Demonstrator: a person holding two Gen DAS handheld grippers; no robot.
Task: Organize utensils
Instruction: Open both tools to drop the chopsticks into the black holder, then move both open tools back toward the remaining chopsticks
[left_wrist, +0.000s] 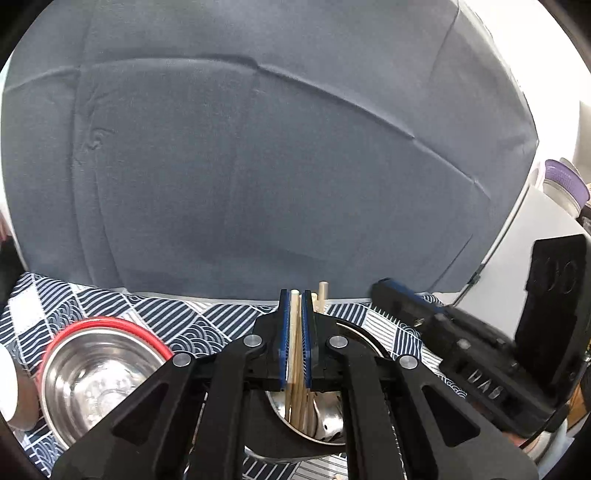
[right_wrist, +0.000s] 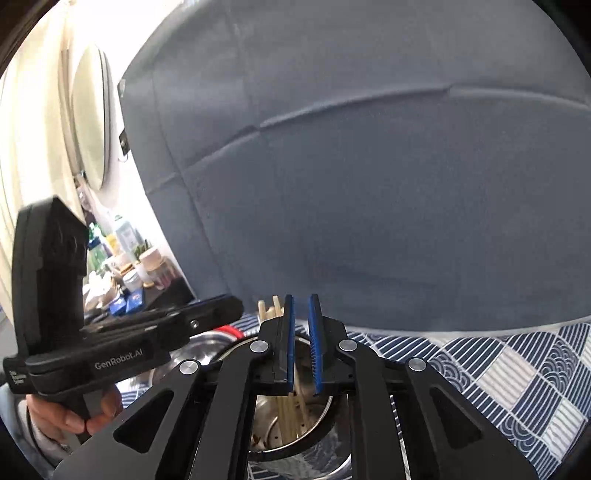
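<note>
My left gripper (left_wrist: 295, 295) is shut on a pale wooden chopstick (left_wrist: 293, 343) that stands upright between its blue pads. Below it, a round steel utensil holder (left_wrist: 328, 424) holds several more chopsticks (left_wrist: 322, 295) and a metal spoon. My right gripper (right_wrist: 302, 299) is slightly open and empty, directly above the same steel holder (right_wrist: 314, 417), whose chopsticks (right_wrist: 269, 308) stick up just left of its left finger. The left gripper's body (right_wrist: 122, 347) shows at the left of the right wrist view, and the right gripper's body (left_wrist: 461, 339) at the right of the left wrist view.
A steel bowl with a red rim (left_wrist: 96, 373) sits left of the holder on a blue-and-white patterned cloth (left_wrist: 207, 317). A grey-blue cushioned backrest (left_wrist: 258, 147) fills the background. A cluttered shelf of bottles and jars (right_wrist: 125, 266) stands far left in the right wrist view.
</note>
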